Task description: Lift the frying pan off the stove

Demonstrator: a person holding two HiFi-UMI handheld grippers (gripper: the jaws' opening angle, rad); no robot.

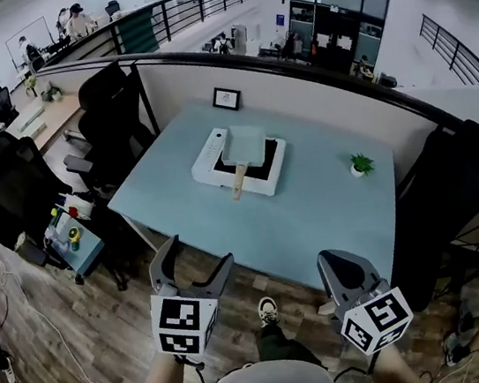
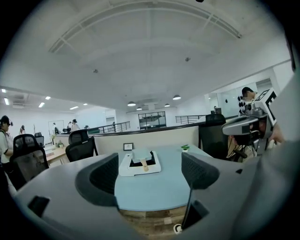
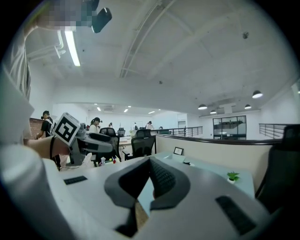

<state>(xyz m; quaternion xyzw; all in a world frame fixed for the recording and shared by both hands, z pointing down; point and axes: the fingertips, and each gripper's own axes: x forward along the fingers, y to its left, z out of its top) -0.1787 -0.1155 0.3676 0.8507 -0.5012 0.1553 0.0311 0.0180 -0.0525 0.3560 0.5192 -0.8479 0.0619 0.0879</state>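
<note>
Nearest us, our left hand-held gripper [image 1: 200, 253] hangs empty with its jaws wide apart, and our right hand-held gripper [image 1: 340, 267] has its jaws together on nothing. Both are short of the surface [image 1: 313, 206]. Farther off, the frying pan [image 1: 243, 146] sits on the stove [image 1: 211, 162]. We judge the reach, grasp and lift all undone.

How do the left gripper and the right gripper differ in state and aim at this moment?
The left gripper has its jaws wide apart; the right gripper has its jaws together. The left gripper's view frames the frying pan on the stove between its jaws; the right gripper's does not. Both are empty, short of the table.
</note>
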